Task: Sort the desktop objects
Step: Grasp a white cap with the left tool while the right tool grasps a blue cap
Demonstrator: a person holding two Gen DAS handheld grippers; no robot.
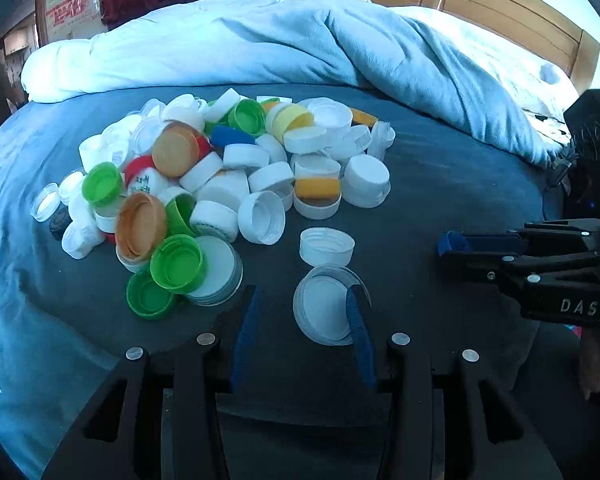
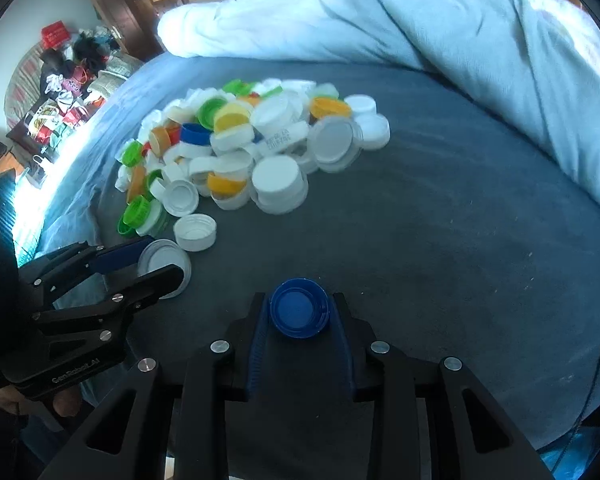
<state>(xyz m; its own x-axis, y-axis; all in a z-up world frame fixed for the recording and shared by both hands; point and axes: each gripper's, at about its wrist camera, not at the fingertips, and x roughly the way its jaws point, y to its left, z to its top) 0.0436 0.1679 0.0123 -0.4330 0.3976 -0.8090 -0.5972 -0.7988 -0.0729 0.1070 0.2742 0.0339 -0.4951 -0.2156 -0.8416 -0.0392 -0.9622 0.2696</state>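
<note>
A pile of bottle caps (image 1: pixel 220 168), mostly white with green, orange, yellow, blue and red ones, lies on a dark blue bedsheet (image 1: pixel 440 184); the pile also shows in the right wrist view (image 2: pixel 252 148). My left gripper (image 1: pixel 304 300) is open, its right finger reaching into a large white lid (image 1: pixel 320 312), which the right wrist view (image 2: pixel 160 256) also shows. My right gripper (image 2: pixel 300 308) is shut on a blue cap (image 2: pixel 298 308), seen from the left wrist view (image 1: pixel 452 242) at the right.
A single white cap (image 1: pixel 326 246) sits just beyond the large lid. A pale blue duvet (image 1: pixel 260 40) is bunched along the far side and right. The wooden headboard (image 1: pixel 500 4) stands behind. Bare sheet stretches right of the pile.
</note>
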